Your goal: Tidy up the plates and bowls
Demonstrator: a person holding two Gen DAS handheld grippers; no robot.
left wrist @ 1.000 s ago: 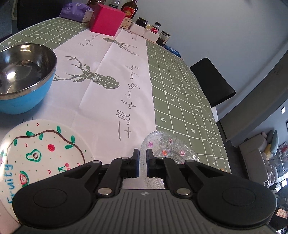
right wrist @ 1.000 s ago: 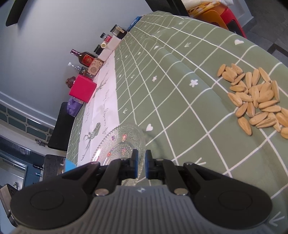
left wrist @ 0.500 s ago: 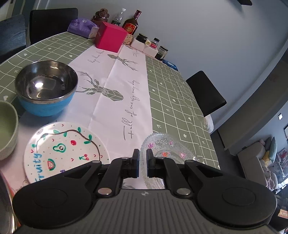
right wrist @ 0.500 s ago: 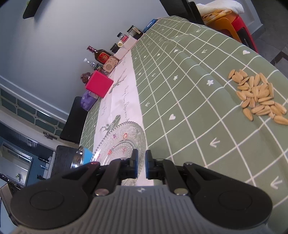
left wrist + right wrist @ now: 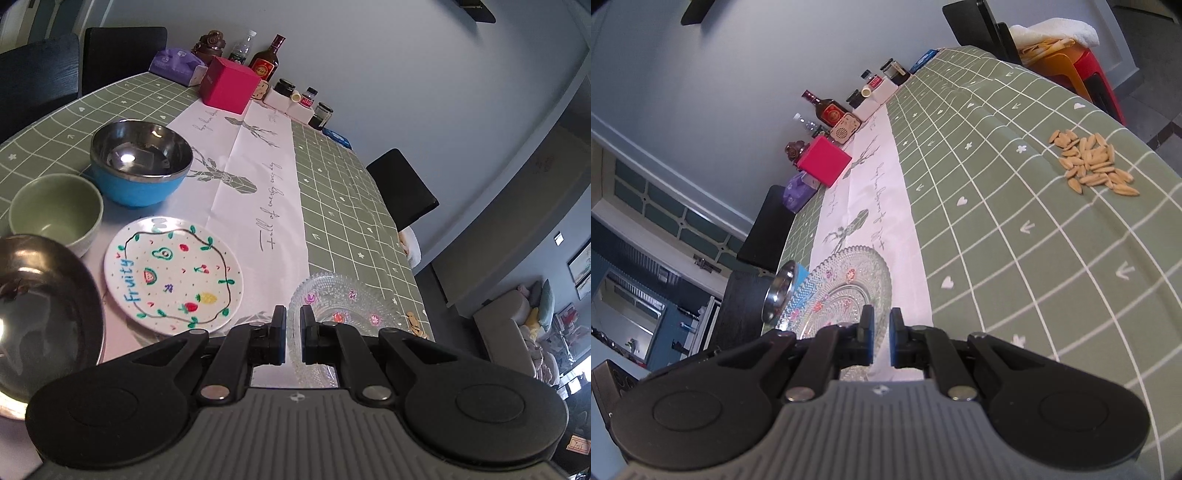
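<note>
A clear patterned glass plate [image 5: 347, 295] hangs just above the table between my two grippers. My left gripper [image 5: 293, 332] is shut on its left rim, and the plate spreads out to the right of the fingers. In the right wrist view the same glass plate [image 5: 846, 280] spreads left from my right gripper [image 5: 882, 334], which is shut on its right rim. On the white runner to the left lie a white "Fruity" plate [image 5: 173, 273], a blue bowl with a steel inside [image 5: 140, 162], a green bowl [image 5: 55, 210] and a dark steel bowl [image 5: 40, 306].
A pink box [image 5: 229, 86], a purple tissue pack [image 5: 177, 66], bottles and jars line the table's far end. A heap of seeds [image 5: 1093, 166] lies on the green cloth at the right. A black chair [image 5: 402, 184] stands by the right side.
Both grippers have drawn back and risen with the glass plate still held between them. The green bowl and the dark steel bowl have come into the left wrist view.
</note>
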